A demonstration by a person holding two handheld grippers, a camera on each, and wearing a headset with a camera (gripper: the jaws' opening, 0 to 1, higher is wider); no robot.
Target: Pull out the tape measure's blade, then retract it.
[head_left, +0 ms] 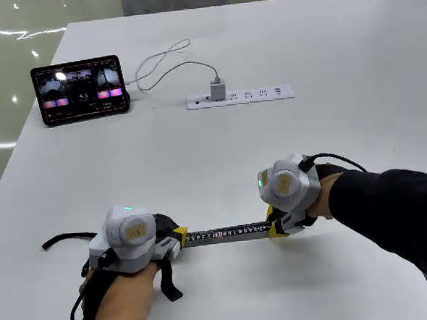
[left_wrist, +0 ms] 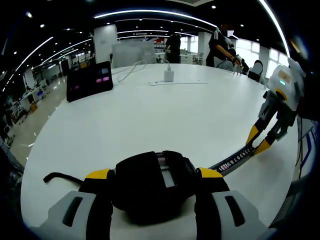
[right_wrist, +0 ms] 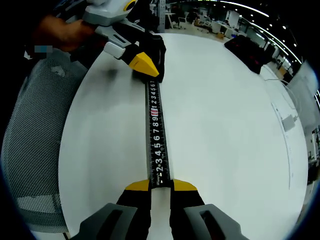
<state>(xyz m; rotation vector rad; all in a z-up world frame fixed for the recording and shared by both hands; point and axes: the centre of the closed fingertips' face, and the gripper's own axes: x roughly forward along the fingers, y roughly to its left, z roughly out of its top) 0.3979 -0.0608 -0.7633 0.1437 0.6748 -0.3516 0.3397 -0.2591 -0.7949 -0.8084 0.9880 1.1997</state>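
Clenched in the jaws of the right gripper (right_wrist: 160,186): the free end of the blade (right_wrist: 156,135), yellow fingertips (right_wrist: 137,186) flanking its lowest numerals. Closed round the black case (left_wrist: 150,192), across its flanks: the jaws of the left gripper (left_wrist: 155,174).

Note the key relation: blade drawn straight from one pair of jaws to the other, long axis dead ahead of the right gripper and ending at the case, numbered face up, low over or on the table (head_left: 306,140) (contact not resolvable). In the head view, same axis nearly side to side along the near edge, case at the left, tip at the right, a short run of blade between the grippers.

Judged: a partial pull-out only. For more length, move the right gripper away along this axis; for retraction, back along it toward the case, kept in line to avoid twist or a snapping return. Both ends in hand, so no regrasp judged necessary.

Around: smooth white table, a black cord (head_left: 62,239) trailing left of the left gripper. Farther off, a power strip (head_left: 249,96) with charger (head_left: 217,89) and cable (head_left: 164,65), and a tablet (head_left: 80,88) at the far left. Beyond: an open hall under light strips (left_wrist: 150,12), people (left_wrist: 220,45) past the table, a mesh chair (right_wrist: 35,135) beside it.
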